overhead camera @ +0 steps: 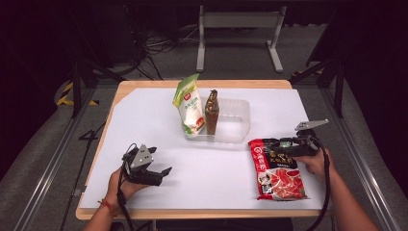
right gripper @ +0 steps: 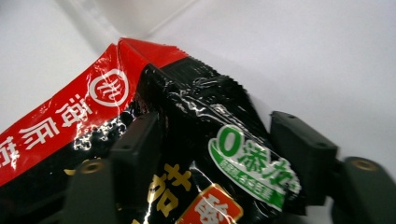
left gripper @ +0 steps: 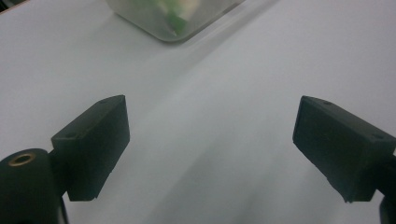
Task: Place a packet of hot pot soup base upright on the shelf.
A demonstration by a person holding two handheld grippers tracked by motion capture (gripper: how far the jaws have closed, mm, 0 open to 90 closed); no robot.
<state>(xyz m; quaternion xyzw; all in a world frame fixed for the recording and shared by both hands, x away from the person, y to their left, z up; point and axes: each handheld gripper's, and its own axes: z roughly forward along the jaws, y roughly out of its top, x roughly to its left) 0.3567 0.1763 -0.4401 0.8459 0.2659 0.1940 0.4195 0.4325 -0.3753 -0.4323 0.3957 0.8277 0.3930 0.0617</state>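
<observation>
- Red-and-black packet (overhead camera: 278,168) lies flat at the table's (overhead camera: 144,115) right front, long axis running near-to-far, red top edge away from the person.
- Label reads "0添加" on a green-and-white badge.
- Right gripper (right gripper: 215,154) pinches its top-right corner.
- Left gripper (left gripper: 210,144) is spread wide, holding nothing.

A red-and-black seasoning packet (overhead camera: 279,168) lies flat at the counter's right front, its top corner between the right gripper's (right gripper: 212,154) jaws, near a clear tub (overhead camera: 235,120).

Bright white table (overhead camera: 144,120), dark surroundings, soft shadows, blurred close-ups, packet (right gripper: 196,116) glare
</observation>
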